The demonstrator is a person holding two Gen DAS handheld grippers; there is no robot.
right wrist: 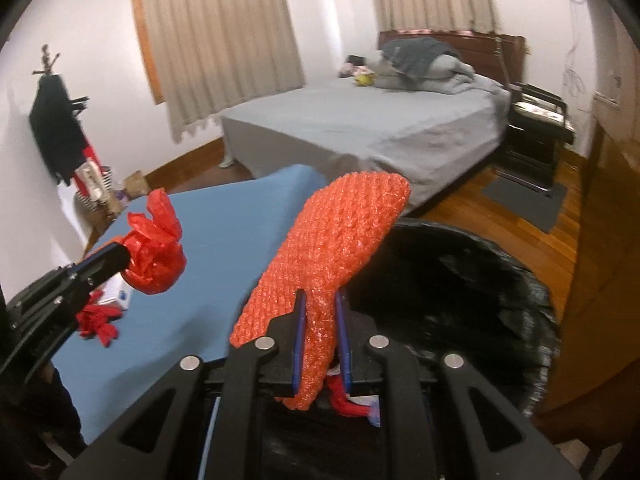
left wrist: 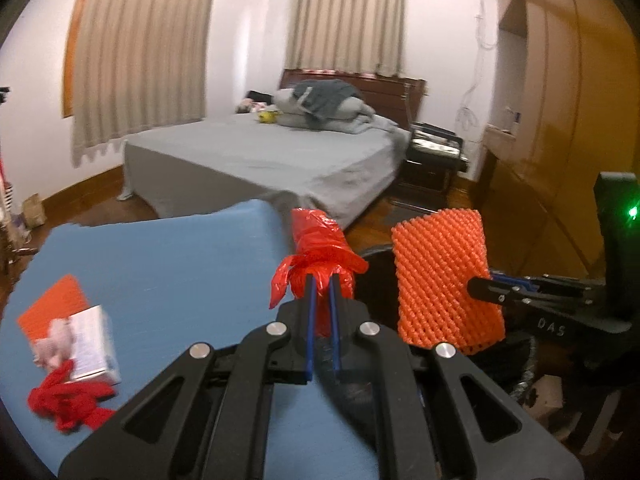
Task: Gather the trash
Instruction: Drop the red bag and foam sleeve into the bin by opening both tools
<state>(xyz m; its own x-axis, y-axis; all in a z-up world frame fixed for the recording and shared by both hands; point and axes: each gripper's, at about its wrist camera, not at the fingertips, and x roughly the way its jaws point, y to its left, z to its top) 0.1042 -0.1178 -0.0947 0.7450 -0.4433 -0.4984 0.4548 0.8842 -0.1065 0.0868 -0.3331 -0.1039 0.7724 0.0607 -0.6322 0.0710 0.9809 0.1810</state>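
Bedroom: grey bed (left wrist: 256,156), curtained windows, blue-topped desk (left wrist: 160,272). Left gripper (left wrist: 322,284) clamped on crumpled red plastic bag (left wrist: 318,248), glossy and knotted, held above desk edge. Right gripper (right wrist: 322,300) clamped on orange foam net sleeve (right wrist: 332,240), mesh-textured, held over black-lined bin (right wrist: 472,280). On desk: red scraps (left wrist: 68,400), small box (left wrist: 94,344).

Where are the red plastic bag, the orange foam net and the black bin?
red plastic bag (left wrist: 318,240): left wrist view, its upper crumpled body.
orange foam net (right wrist: 340,236): right wrist view, middle of the mesh.
black bin (right wrist: 480,280): right wrist view, its dark liner.
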